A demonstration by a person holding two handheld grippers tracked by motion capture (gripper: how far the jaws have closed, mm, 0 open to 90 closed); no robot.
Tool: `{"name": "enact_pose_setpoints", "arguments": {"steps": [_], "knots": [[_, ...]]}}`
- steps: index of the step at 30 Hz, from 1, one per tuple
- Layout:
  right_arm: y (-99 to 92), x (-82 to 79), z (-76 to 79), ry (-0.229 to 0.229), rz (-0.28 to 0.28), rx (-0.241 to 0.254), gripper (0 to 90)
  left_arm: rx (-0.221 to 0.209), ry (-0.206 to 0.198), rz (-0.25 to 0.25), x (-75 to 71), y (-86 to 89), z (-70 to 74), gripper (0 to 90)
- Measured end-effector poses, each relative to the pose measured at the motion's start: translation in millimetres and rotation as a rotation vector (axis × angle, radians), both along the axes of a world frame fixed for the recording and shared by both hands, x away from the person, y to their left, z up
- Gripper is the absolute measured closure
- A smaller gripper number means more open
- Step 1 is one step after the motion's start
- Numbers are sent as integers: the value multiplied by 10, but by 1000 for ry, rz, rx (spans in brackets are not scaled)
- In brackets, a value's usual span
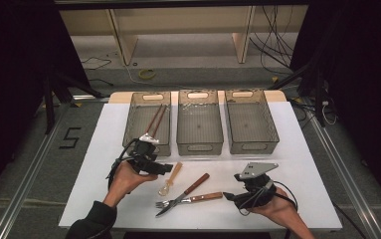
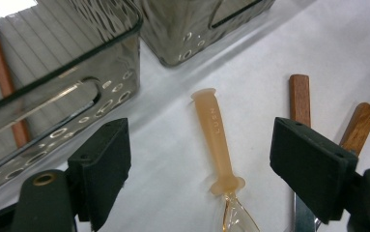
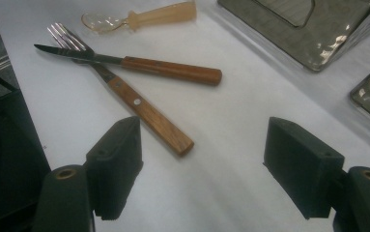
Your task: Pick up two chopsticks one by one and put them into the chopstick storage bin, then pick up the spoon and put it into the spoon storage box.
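Looking down from the high view, I have the left gripper [image 1: 165, 169] low over the white table [image 1: 103, 149], just in front of the left bin [image 1: 133, 119], and the right gripper [image 1: 228, 196] resting near the table's front right edge. In the left gripper view my jaws stand wide apart with nothing between the pads, and the spoon [image 2: 220, 154] lies on the table straight ahead in the gap, its tan handle pointing away from me toward the bins and its clear bowl nearest the jaws. In the high view the same spoon [image 1: 171, 179] sits just right of that gripper, tilted. The right gripper's jaws are also wide and hold nothing. Ahead of them in the right gripper view lie a fork [image 3: 120, 89] and a knife [image 3: 139, 65], both with wooden handles, crossed so the knife blade rests over the fork's neck; the fork's handle end lies near the left jaw. Two brown chopsticks [image 1: 156, 121] lie inside the left bin. The middle bin [image 1: 199, 119] and the right bin [image 1: 250, 119] stand beside it in a row.
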State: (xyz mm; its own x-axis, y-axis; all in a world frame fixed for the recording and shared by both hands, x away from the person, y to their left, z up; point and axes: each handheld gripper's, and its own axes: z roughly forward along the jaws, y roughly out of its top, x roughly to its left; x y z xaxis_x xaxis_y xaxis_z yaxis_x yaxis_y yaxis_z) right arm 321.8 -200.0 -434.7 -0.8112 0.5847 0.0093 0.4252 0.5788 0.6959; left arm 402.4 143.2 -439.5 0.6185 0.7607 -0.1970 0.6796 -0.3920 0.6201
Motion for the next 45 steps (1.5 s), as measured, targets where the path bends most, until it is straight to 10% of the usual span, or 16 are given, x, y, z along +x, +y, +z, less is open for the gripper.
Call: {"name": "enact_pose_setpoints", "arguments": {"steps": [45], "knots": [[-3, 16, -50, 17, -2, -7, 302, 124, 115, -105, 0, -345, -332, 393]]}}
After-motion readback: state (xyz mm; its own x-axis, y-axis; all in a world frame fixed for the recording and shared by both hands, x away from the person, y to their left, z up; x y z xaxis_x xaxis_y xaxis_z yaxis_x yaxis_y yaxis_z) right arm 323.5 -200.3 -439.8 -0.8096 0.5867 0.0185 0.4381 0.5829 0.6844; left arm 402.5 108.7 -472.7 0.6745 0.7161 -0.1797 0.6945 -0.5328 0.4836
